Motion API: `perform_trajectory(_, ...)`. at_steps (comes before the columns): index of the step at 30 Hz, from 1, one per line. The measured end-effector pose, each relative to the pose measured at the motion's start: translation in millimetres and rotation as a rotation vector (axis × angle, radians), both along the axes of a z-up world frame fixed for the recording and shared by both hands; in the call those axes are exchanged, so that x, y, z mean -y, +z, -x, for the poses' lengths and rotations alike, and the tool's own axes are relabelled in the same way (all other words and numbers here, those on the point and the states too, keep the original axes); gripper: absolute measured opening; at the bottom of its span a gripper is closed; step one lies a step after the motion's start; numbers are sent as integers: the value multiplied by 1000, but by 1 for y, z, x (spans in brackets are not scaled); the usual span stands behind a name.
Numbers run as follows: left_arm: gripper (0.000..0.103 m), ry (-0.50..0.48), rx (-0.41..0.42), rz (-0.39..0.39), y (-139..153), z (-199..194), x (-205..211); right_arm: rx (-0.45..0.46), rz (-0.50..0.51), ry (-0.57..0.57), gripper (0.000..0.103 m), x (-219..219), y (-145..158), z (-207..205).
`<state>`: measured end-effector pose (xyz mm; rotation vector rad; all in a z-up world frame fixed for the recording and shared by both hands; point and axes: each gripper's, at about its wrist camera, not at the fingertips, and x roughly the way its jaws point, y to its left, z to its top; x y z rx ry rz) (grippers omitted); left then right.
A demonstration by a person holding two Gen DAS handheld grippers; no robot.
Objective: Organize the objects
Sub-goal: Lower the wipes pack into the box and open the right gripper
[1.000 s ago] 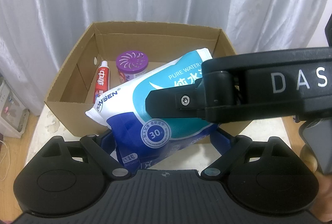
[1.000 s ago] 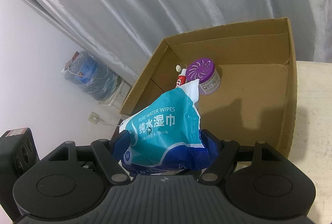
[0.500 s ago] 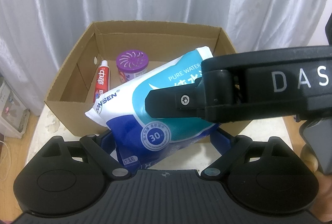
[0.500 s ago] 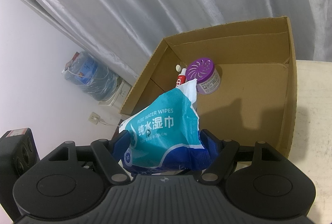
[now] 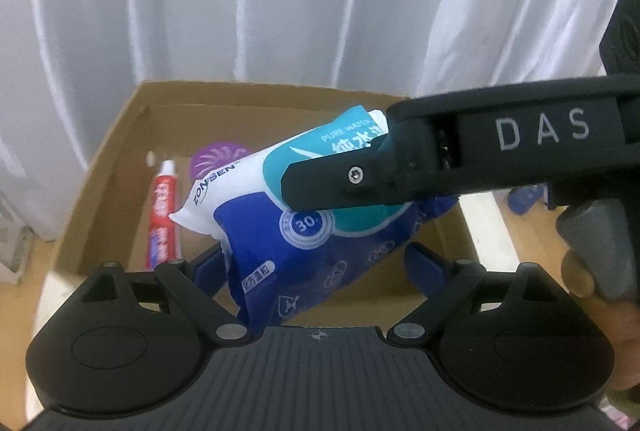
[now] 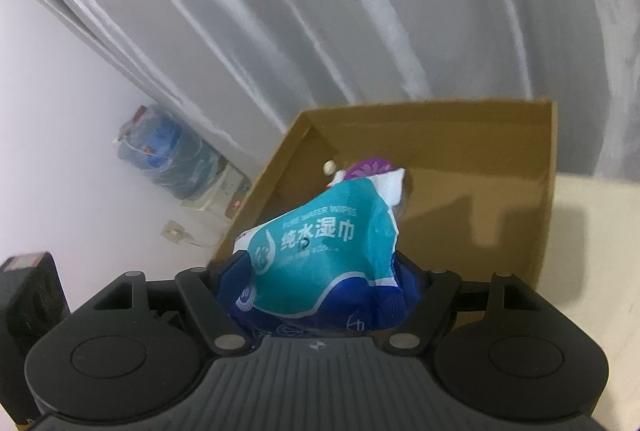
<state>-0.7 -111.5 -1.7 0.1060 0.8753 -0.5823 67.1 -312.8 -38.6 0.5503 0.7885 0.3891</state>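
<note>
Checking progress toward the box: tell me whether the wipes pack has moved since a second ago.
Yes. The wipes pack has moved forward over the cardboard box, now covering most of the purple air freshener.

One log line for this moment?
wipes pack: held by both grippers, above box | toothpaste, purple freshener: in box

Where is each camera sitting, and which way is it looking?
Left wrist view: sits on the left gripper, looks down its jaws into the brown cardboard box; the right gripper's black body crosses it, fingers show at right.
Right wrist view: sits on the right gripper, looks slantwise at that box and the grey curtain.
Both share the blue-and-teal wet wipes pack, gripped by both, the purple round air freshener and the box.
</note>
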Motion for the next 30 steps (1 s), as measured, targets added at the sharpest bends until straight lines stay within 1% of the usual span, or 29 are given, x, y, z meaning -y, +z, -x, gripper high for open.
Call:
perform_trajectory(6,89,9,-87,11,-18,-43,27,-52,46,23,77,19,-13,-49)
perform_trajectory(8,89,5,-122,2,-27,-56,36,-53,93,41,77,21,-16,-64)
perform_trajectory(10,89,8,-172,-14,-36,-65,42,-58,183,37,76,22,-20,-77)
perform_trajectory(11,89,5,-182,-15,-39,-66,43,-64,226,35,76,23,-22,-81)
perform_trajectory(12,90,-5,-180,-13,-40,-65,43,-62,257,26,76,26,-24,-84)
perform_trajectory(14,93,-22,-167,-8,-40,-59,41,-54,274,16,76,32,-24,-83)
perform_trajectory(17,93,-38,-163,-1,-39,-56,40,-31,260,-6,76,47,-21,-75)
perform_trajectory(20,93,-52,-184,-5,-43,-59,47,-10,227,-39,76,58,-18,-64)
perform_trajectory(25,94,-67,-261,14,-53,-65,57,23,140,-75,75,77,-11,-57)
perform_trajectory(27,94,-63,-260,1,-55,-67,60,45,112,-88,75,80,-7,-51)
perform_trajectory(30,92,-74,-237,-7,-48,-63,58,80,52,-122,75,87,-2,-33)
